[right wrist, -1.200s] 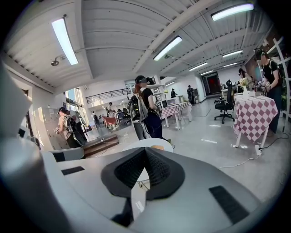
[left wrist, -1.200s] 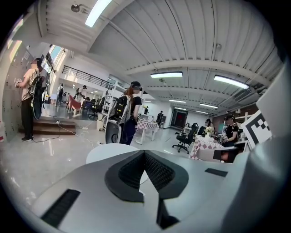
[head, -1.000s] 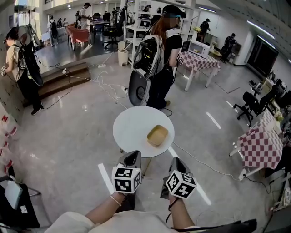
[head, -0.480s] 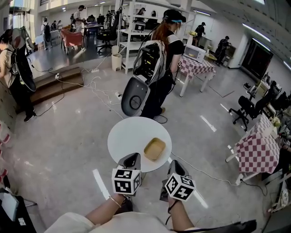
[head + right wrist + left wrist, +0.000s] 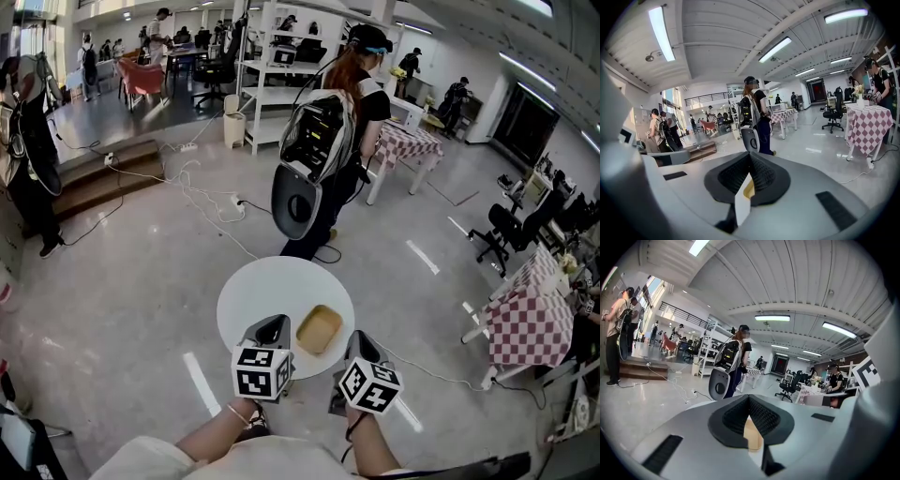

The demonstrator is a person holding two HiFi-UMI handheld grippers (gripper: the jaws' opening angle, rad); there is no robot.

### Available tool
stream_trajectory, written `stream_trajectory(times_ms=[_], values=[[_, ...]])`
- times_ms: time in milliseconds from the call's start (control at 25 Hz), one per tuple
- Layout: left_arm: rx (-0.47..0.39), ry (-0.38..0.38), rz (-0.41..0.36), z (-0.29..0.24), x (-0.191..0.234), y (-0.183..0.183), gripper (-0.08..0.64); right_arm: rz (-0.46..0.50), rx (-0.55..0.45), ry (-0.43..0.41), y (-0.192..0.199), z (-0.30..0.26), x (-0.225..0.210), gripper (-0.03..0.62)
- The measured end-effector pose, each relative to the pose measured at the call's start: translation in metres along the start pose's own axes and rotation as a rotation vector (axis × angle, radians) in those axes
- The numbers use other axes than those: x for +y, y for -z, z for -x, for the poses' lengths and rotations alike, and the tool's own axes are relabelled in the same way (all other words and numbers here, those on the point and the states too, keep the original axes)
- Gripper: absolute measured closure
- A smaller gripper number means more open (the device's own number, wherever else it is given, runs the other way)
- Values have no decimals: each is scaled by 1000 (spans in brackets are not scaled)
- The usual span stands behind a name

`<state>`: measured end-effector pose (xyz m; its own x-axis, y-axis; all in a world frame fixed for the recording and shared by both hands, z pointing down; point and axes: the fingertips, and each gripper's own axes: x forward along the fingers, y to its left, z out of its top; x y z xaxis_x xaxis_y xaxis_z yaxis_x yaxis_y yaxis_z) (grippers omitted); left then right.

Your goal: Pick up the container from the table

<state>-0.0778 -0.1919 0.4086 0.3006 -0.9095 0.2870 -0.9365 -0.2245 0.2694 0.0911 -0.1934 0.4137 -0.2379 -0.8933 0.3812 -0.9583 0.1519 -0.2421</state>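
Note:
In the head view a shallow tan container [image 5: 319, 329] lies on the near right part of a round white table [image 5: 272, 291]. My left gripper [image 5: 272, 325] is shut and empty over the table's near edge, just left of the container. My right gripper [image 5: 357, 341] is also shut and empty, at the table's near right rim and just right of the container. In the left gripper view the closed jaws meet at the left gripper [image 5: 749, 399], with a strip of the container [image 5: 753, 434] below them. The right gripper [image 5: 749, 158] shows the same, with a yellow sliver of the container [image 5: 749, 189].
A person with a large backpack [image 5: 323, 141] stands just beyond the table. Cables [image 5: 202, 202] run over the floor at the left. Checkered tables [image 5: 530, 319] and an office chair [image 5: 497, 230] stand at the right, shelving [image 5: 272, 75] at the back.
The table and container have come closer in the head view. Both grippers, shut throughout, now reach the table's near edge on either side of the container.

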Motion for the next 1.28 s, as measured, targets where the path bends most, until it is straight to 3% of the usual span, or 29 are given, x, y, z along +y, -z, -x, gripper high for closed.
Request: stream_trajectory(times_ms=[640, 920, 1280], values=[[31, 46, 31, -67, 35, -14, 545, 22, 20, 26, -18, -64, 14, 568], [61, 74, 30, -89, 32, -7, 545, 1, 35, 57, -14, -78, -2, 568], [96, 45, 37, -109, 30, 4, 545, -14, 65, 49, -8, -91, -20, 568]])
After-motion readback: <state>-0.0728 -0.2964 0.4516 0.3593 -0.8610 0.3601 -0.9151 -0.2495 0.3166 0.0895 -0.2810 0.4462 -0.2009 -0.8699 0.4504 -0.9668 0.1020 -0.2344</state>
